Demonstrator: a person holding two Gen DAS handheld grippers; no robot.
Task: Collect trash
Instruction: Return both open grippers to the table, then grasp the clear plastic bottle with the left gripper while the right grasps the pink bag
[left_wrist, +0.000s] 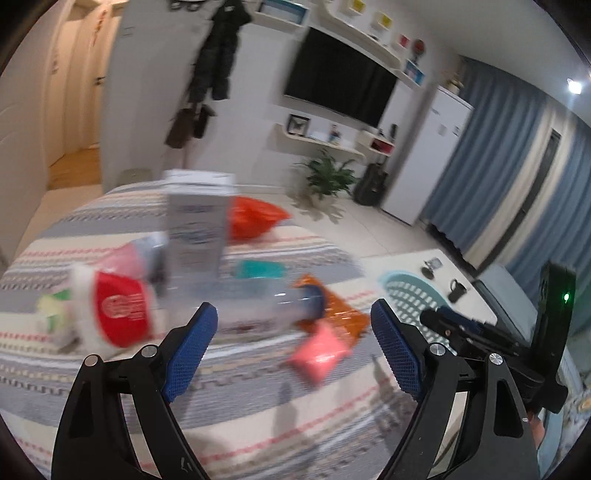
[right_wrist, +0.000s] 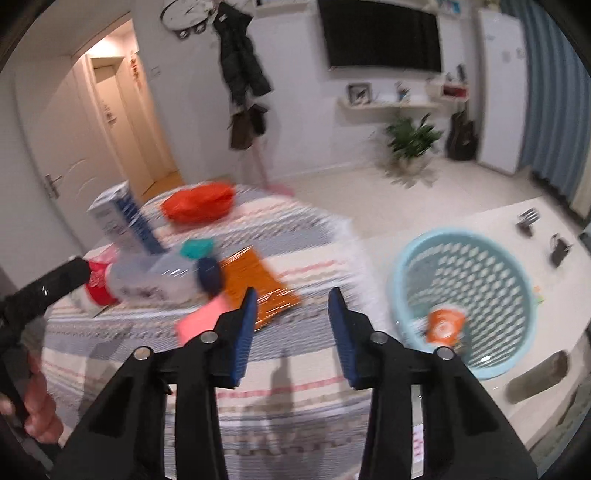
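Trash lies on a striped cloth-covered table: a clear plastic bottle with a dark blue cap on its side, an orange foil packet, a pink packet, a red and white cup, an upright white carton, a teal item and an orange bag. My left gripper is open and empty, hovering near the bottle. My right gripper is open and empty above the table edge, beside the orange foil packet. A light blue basket holds an orange wrapper.
The basket stands on a white table to the right, with a black mug and a small object behind it. A coat rack, potted plant, guitar and TV line the far wall. Both views are motion-blurred.
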